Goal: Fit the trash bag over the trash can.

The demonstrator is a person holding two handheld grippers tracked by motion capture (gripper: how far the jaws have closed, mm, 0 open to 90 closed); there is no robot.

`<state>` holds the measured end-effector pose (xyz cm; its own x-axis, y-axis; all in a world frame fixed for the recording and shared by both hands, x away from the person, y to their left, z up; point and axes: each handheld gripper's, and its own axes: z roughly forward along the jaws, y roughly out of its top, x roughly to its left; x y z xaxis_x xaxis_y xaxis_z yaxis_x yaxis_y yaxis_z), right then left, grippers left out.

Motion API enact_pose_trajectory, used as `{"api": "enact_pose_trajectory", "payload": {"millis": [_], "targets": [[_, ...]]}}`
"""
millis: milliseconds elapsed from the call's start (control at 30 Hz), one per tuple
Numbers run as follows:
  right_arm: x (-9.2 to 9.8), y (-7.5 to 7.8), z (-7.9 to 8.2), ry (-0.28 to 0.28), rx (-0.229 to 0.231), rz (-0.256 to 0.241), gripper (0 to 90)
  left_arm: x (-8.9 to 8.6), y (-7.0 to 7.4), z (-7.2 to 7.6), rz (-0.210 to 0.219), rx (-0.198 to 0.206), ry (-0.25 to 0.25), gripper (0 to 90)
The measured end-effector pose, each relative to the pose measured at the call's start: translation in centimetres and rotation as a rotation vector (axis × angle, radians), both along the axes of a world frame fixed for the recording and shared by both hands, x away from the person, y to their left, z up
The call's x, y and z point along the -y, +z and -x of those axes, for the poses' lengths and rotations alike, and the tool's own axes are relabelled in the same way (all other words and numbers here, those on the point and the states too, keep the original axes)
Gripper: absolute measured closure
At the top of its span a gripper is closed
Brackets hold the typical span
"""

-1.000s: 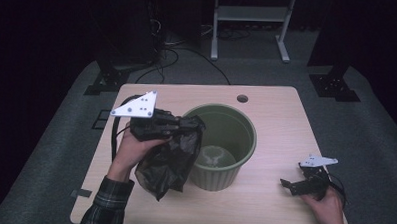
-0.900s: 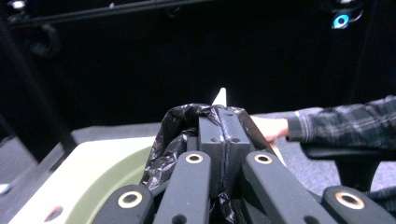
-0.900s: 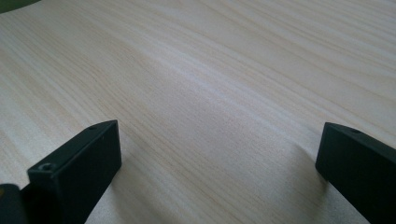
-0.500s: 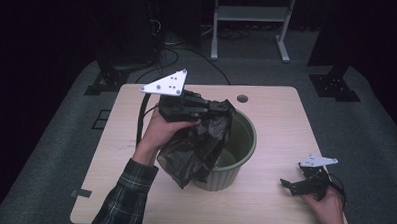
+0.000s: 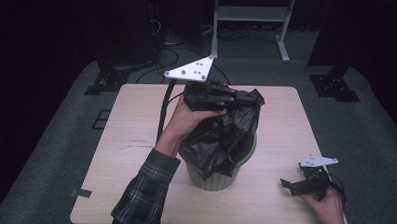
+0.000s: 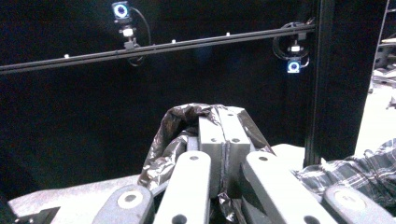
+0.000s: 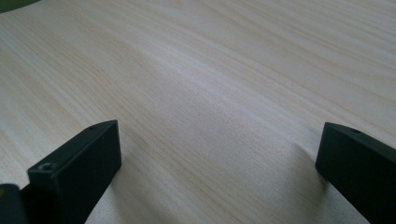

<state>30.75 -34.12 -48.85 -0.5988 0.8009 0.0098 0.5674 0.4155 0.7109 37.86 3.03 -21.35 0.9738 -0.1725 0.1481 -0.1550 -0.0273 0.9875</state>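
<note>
- left gripper (image 5: 247,97) is up above the far rim of the green ribbed bin (image 5: 215,180), jaws clamped tight on a fold of the black bin bag (image 5: 220,138)
- in the left gripper view you can see the two pads pressed together with the crinkly bag (image 6: 170,140) bunched around them, so yeah it's definitely got hold of it
- the bag hangs down from the gripper and drapes over the bin's mouth and front, covering most of the opening
- the bin sits roughly in the middle of the light wooden table (image 5: 135,140)
- left hand (image 5: 188,119) is wrapped around the gripper body, plaid sleeve (image 5: 143,190) coming in from the bottom
- right gripper (image 5: 289,184) is parked low at the near right of the table, well apart from the bin
- its jaws are spread wide with just bare table (image 7: 210,84) between them, holding nothing
</note>
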Motion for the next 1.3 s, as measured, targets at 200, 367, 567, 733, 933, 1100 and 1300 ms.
{"api": "enact_pose_trajectory", "payload": {"millis": [200, 367, 567, 733, 933, 1100, 1300], "targets": [[0.0, 0.0, 0.0, 0.0, 0.0, 0.0, 0.0, 1.3, 0.0, 0.0, -0.004, -0.003, -0.016, 89.4], [0.0, 0.0, 0.0, 0.001, 0.0, 0.0, 0.0, 0.5, -1.1, -0.5, -0.008, -0.034, -0.001, 89.4], [0.0, 0.0, 0.0, 0.001, 0.0, 0.0, 0.0, 0.4, -0.8, -0.8, 0.003, -0.036, 0.008, 89.3], [0.0, 0.0, 0.0, 0.002, 0.001, 0.001, 0.0, -1.3, -2.0, -0.4, -0.075, -0.034, 0.068, 89.2], [0.0, 0.0, 0.0, 0.002, 0.001, 0.001, 0.0, -4.2, -3.9, -0.6, -0.127, -0.062, 0.131, 89.2], [0.0, 0.0, 0.0, 0.002, 0.001, 0.001, 0.0, -5.7, -5.1, -0.9, -0.137, -0.091, 0.156, 86.5], [0.0, 0.0, 0.0, 0.001, 0.001, 0.001, 0.0, -6.8, -6.8, -1.3, -0.21, -0.089, 0.252, 68.8]]}}
